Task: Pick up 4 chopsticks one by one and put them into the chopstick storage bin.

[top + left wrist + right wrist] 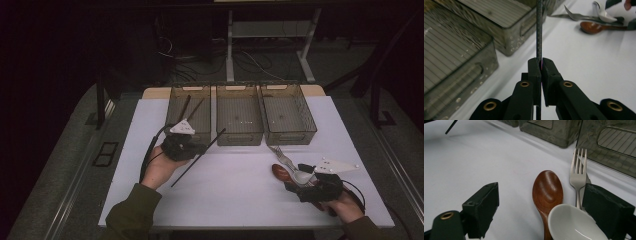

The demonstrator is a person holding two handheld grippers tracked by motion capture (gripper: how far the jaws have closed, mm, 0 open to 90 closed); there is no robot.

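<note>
The white table [240,195] lay bare between both hands, with three mesh bins [240,120] ranged along its far edge. The left gripper [541,62], jaws pressed together, pinched a black chopstick [539,30] just before the bins. The right gripper [539,210], jaws spread, bracketed a wooden spoon [548,188], white spoon [574,225] and fork [578,175] near the right edge.

White table [240,195]; three bins [239,121], spoons [290,174], fork [280,155]
</note>
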